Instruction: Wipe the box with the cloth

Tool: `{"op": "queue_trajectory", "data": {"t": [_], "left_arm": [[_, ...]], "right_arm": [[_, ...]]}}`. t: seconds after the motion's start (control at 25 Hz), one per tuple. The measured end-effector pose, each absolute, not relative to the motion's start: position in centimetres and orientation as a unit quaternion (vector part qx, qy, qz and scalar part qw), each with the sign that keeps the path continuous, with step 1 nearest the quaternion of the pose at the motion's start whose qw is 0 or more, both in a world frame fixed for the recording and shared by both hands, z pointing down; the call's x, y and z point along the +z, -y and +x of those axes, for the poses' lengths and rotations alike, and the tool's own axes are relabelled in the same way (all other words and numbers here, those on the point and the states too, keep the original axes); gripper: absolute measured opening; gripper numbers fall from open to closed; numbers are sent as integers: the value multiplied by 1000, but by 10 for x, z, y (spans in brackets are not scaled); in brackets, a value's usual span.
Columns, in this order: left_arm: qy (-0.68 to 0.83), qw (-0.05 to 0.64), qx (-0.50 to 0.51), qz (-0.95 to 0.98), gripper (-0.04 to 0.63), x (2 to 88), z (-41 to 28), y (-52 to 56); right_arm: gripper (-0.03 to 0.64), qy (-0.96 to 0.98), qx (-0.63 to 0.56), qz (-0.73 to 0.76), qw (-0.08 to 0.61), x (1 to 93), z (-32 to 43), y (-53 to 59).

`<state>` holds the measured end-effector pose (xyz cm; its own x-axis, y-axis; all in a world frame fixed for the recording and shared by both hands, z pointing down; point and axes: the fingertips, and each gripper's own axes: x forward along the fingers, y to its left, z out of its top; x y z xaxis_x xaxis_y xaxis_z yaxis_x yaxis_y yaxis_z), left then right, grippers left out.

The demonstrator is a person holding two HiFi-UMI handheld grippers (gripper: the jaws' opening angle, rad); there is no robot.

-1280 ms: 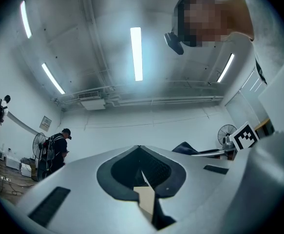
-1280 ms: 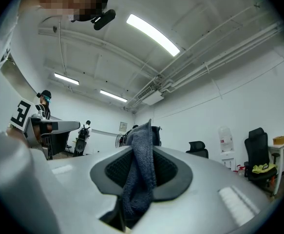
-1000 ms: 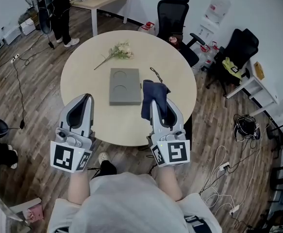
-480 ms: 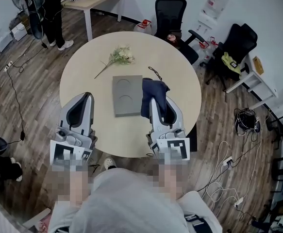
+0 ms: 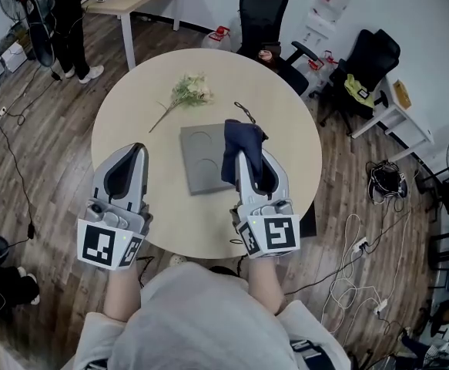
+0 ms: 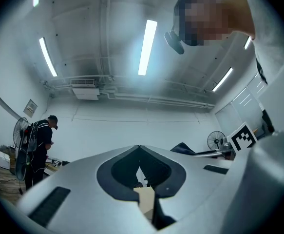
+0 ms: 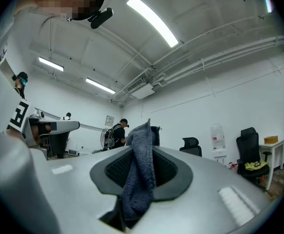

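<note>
Jaws closed: left gripper (image 5: pixel 138 149), right gripper (image 5: pixel 246 160)

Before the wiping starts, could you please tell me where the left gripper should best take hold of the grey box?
Probably the left edge of the box, approached from the left side by the left gripper, once its shut jaws open. The box lies flat and thin, that edge is bare, and the cloth hides the right edge.

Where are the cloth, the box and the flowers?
cloth (image 5: pixel 239 146): head view, middle of its hanging fold.
box (image 5: pixel 202 166): head view, bare grey top.
flowers (image 5: pixel 192 91): head view, the blossoms.
</note>
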<state>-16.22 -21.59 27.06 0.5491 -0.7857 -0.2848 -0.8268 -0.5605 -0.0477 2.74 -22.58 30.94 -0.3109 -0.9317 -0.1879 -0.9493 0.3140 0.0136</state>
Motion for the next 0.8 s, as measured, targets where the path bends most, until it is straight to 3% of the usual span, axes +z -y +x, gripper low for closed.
{"op": "queue_trajectory", "data": {"t": [0.36,0.8], "left_arm": [[-453,66,113,-882,8,288,-176,238],[-469,38,98,-877,8,310,-178,264]], "right_arm": [[96,-799,6,-599,53,331,17,256],[97,-811,-91,-577,-38,406,6,310]]}}
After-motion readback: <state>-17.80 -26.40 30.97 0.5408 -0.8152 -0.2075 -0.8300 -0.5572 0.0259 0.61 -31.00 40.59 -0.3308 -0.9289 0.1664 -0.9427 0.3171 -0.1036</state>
